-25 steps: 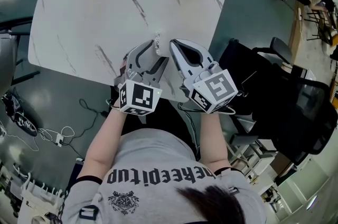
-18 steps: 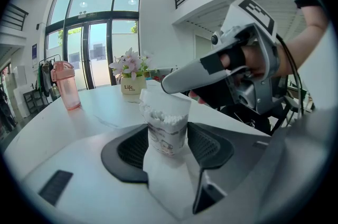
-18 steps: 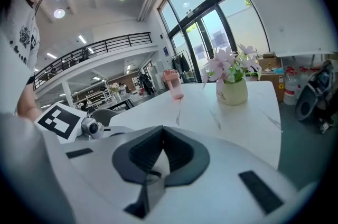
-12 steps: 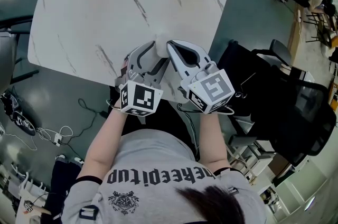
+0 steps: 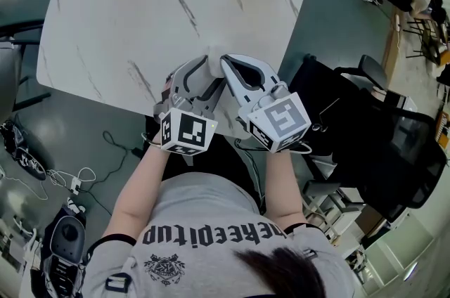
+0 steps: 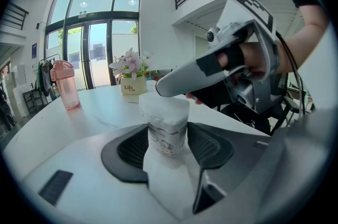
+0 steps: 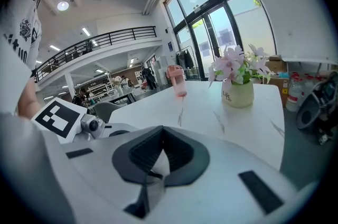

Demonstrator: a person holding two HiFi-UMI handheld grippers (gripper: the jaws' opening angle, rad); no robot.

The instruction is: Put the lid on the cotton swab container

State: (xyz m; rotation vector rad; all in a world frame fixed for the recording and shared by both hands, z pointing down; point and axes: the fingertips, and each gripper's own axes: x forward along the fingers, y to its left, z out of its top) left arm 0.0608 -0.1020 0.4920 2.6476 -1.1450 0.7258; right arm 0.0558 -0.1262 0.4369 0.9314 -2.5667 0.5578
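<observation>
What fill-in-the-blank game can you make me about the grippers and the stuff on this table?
1. The left gripper holds the cotton swab container between its ___.
2. The cup far across the table is ___.
3. The pot holds pink ___.
Missing words: jaws; pink; flowers.

Grey short-sleeved T-shirt (image 5: 211, 219), black lettering and crest across chest, black sleeve trim (image 5: 116, 239). Left tongs (image 5: 206, 68) and right tongs (image 5: 227, 62): pale grey shells, black ribbed pads (image 6: 132, 148); each carries a white cube (image 5: 186, 130) with black square markers.
</observation>
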